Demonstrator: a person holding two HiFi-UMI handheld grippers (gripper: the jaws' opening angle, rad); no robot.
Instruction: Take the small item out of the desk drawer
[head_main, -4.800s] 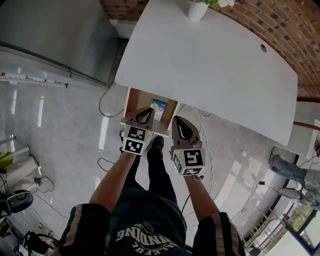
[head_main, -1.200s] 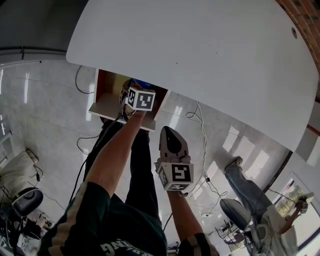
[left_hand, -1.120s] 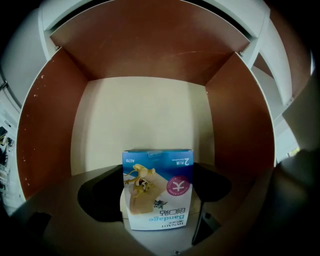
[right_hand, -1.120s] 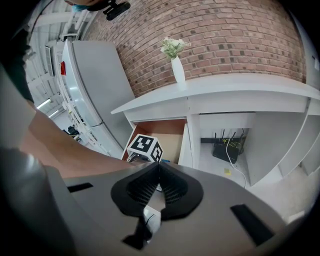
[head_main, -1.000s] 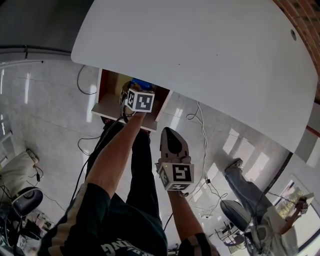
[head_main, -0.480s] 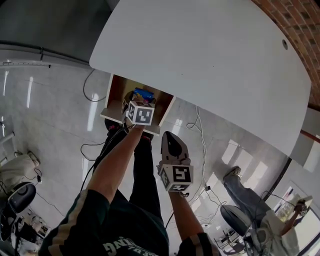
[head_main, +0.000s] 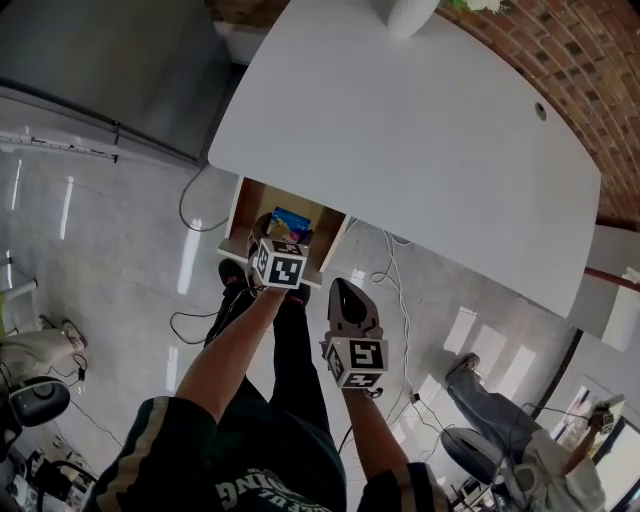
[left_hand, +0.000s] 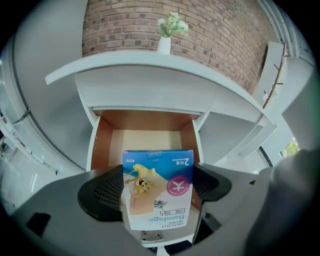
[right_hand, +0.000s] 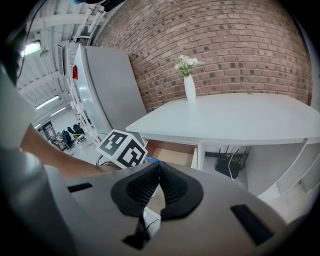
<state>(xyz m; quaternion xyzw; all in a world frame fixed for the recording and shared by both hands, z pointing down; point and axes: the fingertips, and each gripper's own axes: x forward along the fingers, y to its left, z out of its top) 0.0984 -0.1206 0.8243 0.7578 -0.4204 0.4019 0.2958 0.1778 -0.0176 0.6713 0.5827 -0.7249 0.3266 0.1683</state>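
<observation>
A small blue and white bandage box (left_hand: 158, 189) sits clamped between the pads of my left gripper (left_hand: 156, 187), held above the open wooden drawer (left_hand: 145, 131), whose floor looks bare. From the head view the box (head_main: 289, 222) shows just past my left gripper (head_main: 277, 240), over the drawer (head_main: 252, 203) under the white desk (head_main: 420, 140). My right gripper (head_main: 346, 300) hangs nearer me, right of the drawer, jaws shut on nothing. In the right gripper view those jaws (right_hand: 159, 186) meet, with the left gripper's marker cube (right_hand: 123, 148) just beyond.
A white vase with flowers (right_hand: 189, 80) stands on the desk by the brick wall. Cables (head_main: 395, 262) and a router (right_hand: 229, 164) lie under the desk. A grey cabinet (right_hand: 107, 90) stands to the left. A second person's legs (head_main: 480, 395) are at the right.
My left gripper has drawn back out of the drawer toward me with the bandage box in it. The right gripper has stayed shut below the drawer. The head view swung.
</observation>
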